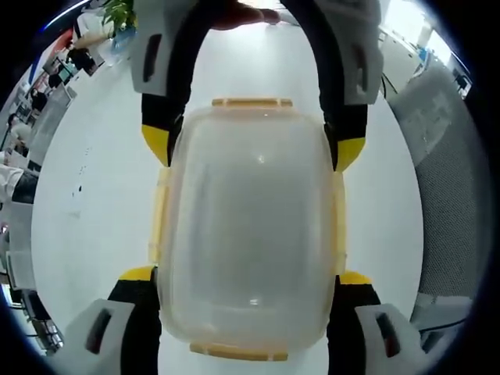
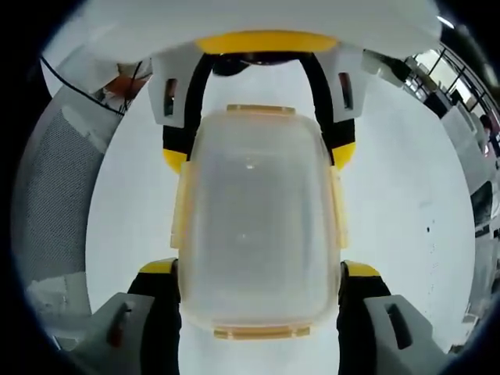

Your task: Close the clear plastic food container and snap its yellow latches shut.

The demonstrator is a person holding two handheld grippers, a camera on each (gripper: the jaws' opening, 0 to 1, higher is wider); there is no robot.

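A clear plastic container (image 1: 250, 219) with its lid on lies on a white table (image 1: 101, 195). Yellow latches show on all sides, such as the far latch (image 1: 251, 102) and the near latch (image 1: 238, 353). My left gripper (image 1: 246, 275) straddles the near end, its yellow-tipped fingers pressed against both long sides. My right gripper (image 1: 251, 144) reaches in from the far end and holds the sides the same way. In the right gripper view the same container (image 2: 254, 226) sits between my right gripper (image 2: 258, 268) and the left gripper (image 2: 259, 156). Whether the latches are snapped down, I cannot tell.
A grey mesh panel (image 1: 453, 180) runs along one edge of the table, also seen as the mesh panel (image 2: 47, 195). Office desks and a plant (image 1: 117, 12) lie beyond the far left. A hand (image 1: 242, 16) holds the right gripper.
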